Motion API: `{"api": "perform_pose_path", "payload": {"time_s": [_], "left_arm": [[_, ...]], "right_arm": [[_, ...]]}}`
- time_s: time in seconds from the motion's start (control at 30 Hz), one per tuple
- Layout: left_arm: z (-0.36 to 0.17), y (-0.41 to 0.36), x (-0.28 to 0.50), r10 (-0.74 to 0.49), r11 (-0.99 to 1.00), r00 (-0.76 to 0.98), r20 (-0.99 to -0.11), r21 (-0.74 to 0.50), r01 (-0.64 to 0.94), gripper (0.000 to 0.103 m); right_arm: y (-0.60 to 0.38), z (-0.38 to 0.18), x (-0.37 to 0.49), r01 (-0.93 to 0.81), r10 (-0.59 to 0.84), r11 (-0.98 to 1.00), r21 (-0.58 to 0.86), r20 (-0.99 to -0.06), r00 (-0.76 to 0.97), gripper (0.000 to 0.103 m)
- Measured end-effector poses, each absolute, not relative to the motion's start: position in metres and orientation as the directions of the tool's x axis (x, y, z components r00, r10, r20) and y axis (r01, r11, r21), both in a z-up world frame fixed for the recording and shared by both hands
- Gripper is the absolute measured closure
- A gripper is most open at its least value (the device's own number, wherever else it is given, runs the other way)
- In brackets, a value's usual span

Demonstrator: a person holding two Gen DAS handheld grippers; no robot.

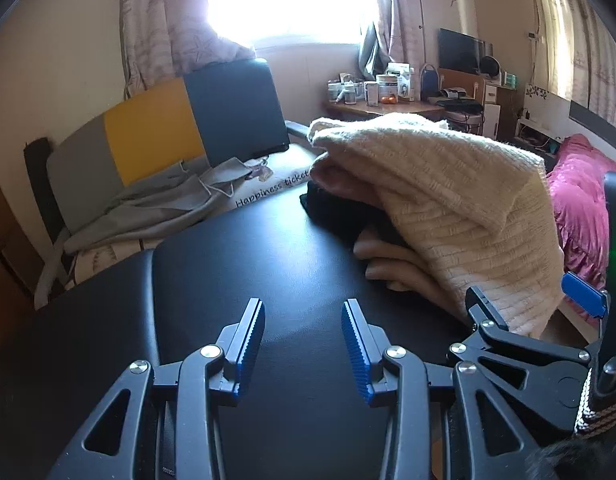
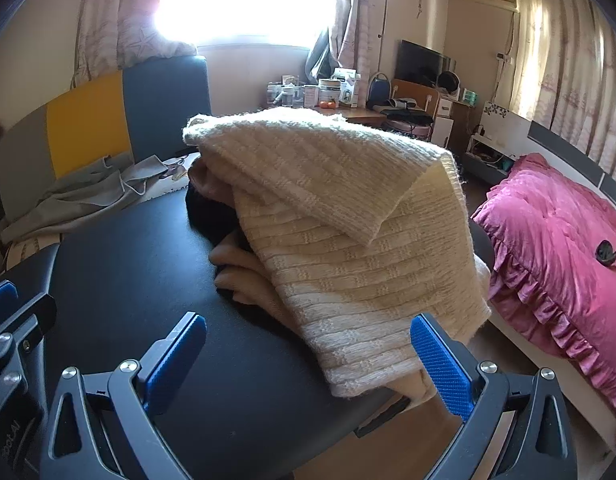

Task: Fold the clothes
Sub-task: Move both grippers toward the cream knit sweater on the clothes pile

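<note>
A folded cream knit sweater [image 1: 460,200] lies on top of a pile with a beige garment [image 1: 404,268] and a dark garment [image 1: 340,212] under it, on the black padded table [image 1: 235,264]. In the right wrist view the cream sweater [image 2: 348,232] sits right in front, over the beige garment [image 2: 247,276]. My left gripper [image 1: 303,344] is open and empty over the bare table, left of the pile. My right gripper [image 2: 308,360] is open wide, its fingers at the sweater's near edge, holding nothing.
A grey garment [image 1: 155,208] lies on a seat with grey, yellow and blue cushions [image 1: 155,128] behind the table. A bed with a pink quilt [image 2: 560,248] stands to the right. A cluttered desk [image 1: 388,100] is at the back by the window.
</note>
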State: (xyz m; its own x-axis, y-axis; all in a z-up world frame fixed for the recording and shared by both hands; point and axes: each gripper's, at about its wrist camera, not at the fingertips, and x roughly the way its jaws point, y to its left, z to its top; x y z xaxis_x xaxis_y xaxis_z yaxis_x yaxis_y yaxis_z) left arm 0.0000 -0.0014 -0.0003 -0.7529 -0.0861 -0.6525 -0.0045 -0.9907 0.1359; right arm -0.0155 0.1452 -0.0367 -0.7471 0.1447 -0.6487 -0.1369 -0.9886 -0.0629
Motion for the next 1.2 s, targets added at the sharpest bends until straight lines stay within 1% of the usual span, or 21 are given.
{"api": "perform_pose_path", "payload": {"time_s": [0.13, 0.2, 0.3, 0.43, 0.5, 0.53, 0.57, 0.63, 0.7, 0.73, 0.8, 0.83, 0.93, 1.0, 1.07, 1.13, 1.17, 1.2], "left_arm": [[-0.003, -0.012, 0.000, -0.036, -0.997, -0.735, -0.677, 0.070, -0.015, 0.062], [-0.004, -0.018, -0.001, -0.011, -0.999, -0.726, -0.688, 0.037, -0.020, 0.059], [-0.006, -0.026, -0.001, 0.028, -1.000, -0.711, -0.703, -0.013, -0.026, 0.058], [-0.023, -0.031, -0.004, 0.041, -0.999, -0.688, -0.725, -0.028, -0.030, 0.056], [-0.037, -0.040, -0.006, 0.042, -0.999, -0.661, -0.749, -0.042, -0.016, 0.056], [-0.044, -0.044, -0.007, 0.033, -0.999, -0.651, -0.758, -0.038, -0.006, 0.056], [-0.051, -0.048, -0.007, 0.016, -1.000, -0.648, -0.762, -0.023, 0.003, 0.056], [-0.067, -0.054, -0.005, -0.049, -0.999, -0.647, -0.761, 0.042, 0.026, 0.056], [-0.085, -0.061, -0.005, -0.087, -0.996, -0.634, -0.769, 0.083, 0.036, 0.056], [-0.093, -0.067, -0.004, -0.087, -0.996, -0.625, -0.776, 0.080, 0.039, 0.056], [-0.107, -0.078, -0.002, -0.082, -0.997, -0.605, -0.792, 0.070, 0.042, 0.056], [-0.116, -0.084, -0.002, -0.086, -0.996, -0.590, -0.803, 0.073, 0.046, 0.056], [-0.144, -0.099, -0.004, -0.100, -0.995, -0.533, -0.840, 0.080, 0.060, 0.056], [-0.157, -0.106, -0.003, -0.088, -0.996, -0.521, -0.849, 0.061, 0.069, 0.055], [-0.158, -0.108, 0.000, -0.080, -0.997, -0.536, -0.841, 0.057, 0.060, 0.054], [-0.160, -0.107, 0.000, -0.078, -0.997, -0.543, -0.836, 0.066, 0.043, 0.053], [-0.160, -0.109, 0.000, -0.072, -0.997, -0.545, -0.836, 0.057, 0.043, 0.052], [-0.160, -0.111, 0.001, -0.067, -0.998, -0.548, -0.834, 0.047, 0.049, 0.052]], "right_arm": [[0.143, -0.037, -0.016, -0.128, 0.149, -0.989, -0.079, -0.650, -0.746, 0.000], [0.140, -0.038, -0.017, -0.120, 0.148, -0.989, -0.087, -0.650, -0.746, 0.000], [0.134, -0.039, -0.015, -0.108, 0.145, -0.989, -0.097, -0.650, -0.746, 0.000], [0.130, -0.041, -0.015, -0.083, 0.118, -0.993, -0.084, -0.664, -0.739, 0.000], [0.132, -0.045, -0.015, -0.050, 0.059, -0.998, -0.032, -0.676, -0.735, 0.000], [0.135, -0.048, -0.015, -0.029, 0.007, -0.999, 0.021, -0.681, -0.732, 0.000], [0.139, -0.052, -0.015, -0.011, -0.053, -0.996, 0.089, -0.682, -0.729, 0.000], [0.143, -0.058, -0.013, 0.008, -0.127, -0.984, 0.177, -0.672, -0.730, 0.000], [0.145, -0.068, -0.013, 0.049, -0.196, -0.971, 0.234, -0.662, -0.724, 0.000], [0.142, -0.075, -0.015, 0.068, -0.216, -0.969, 0.239, -0.674, -0.706, 0.000], [0.136, -0.095, -0.024, 0.107, -0.260, -0.963, 0.247, -0.750, -0.609, 0.000], [0.134, -0.103, -0.027, 0.116, -0.275, -0.959, 0.257, -0.769, -0.577, 0.000], [0.133, -0.114, -0.028, 0.142, -0.319, -0.946, 0.290, -0.769, -0.555, 0.000], [0.136, -0.108, -0.027, 0.163, -0.351, -0.934, 0.317, -0.735, -0.580, 0.000], [0.138, -0.094, -0.029, 0.189, -0.359, -0.931, 0.312, -0.698, -0.620, 0.000], [0.138, -0.081, -0.036, 0.248, -0.353, -0.936, 0.250, -0.681, -0.642, 0.000], [0.139, -0.080, -0.044, 0.260, -0.322, -0.945, 0.200, -0.713, -0.622, 0.000], [0.145, -0.079, -0.055, 0.243, -0.251, -0.962, 0.127, -0.766, -0.592, 0.000]]}}
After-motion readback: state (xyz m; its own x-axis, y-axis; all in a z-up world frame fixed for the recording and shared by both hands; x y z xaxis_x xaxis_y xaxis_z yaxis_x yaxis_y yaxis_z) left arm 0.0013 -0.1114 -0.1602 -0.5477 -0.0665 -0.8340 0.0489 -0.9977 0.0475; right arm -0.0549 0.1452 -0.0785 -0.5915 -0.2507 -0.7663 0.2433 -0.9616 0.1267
